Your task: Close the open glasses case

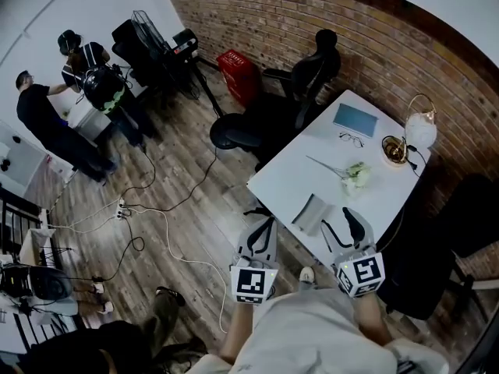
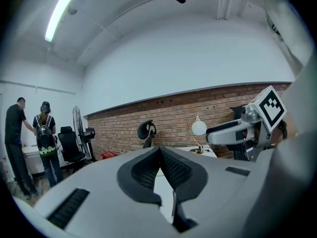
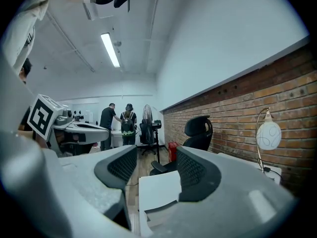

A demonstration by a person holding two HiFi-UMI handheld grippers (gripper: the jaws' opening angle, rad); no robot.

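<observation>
The open glasses case (image 1: pixel 311 211), grey with its lid flapped up, lies near the front edge of the white table (image 1: pixel 374 201). My right gripper (image 1: pixel 341 223) hovers just right of it, jaws open. In the right gripper view the case's pale lid (image 3: pixel 158 187) shows in the gap of the right gripper (image 3: pixel 155 155), not touched by either pad. My left gripper (image 1: pixel 261 226) hangs left of the table's edge, over the floor, apart from the case. Seen in its own view, the left gripper (image 2: pixel 159 150) has its pads meeting at the tips, empty.
Farther back on the table are a blue book (image 1: pixel 355 119), spectacles (image 1: pixel 351 139), a white flower (image 1: pixel 356 174), a round dish (image 1: pixel 394 150) and a globe lamp (image 1: pixel 421 131). Black office chairs (image 1: pixel 312 72) stand behind. Cables (image 1: pixel 156 209) cross the wooden floor; two people (image 1: pixel 47 119) stand far left.
</observation>
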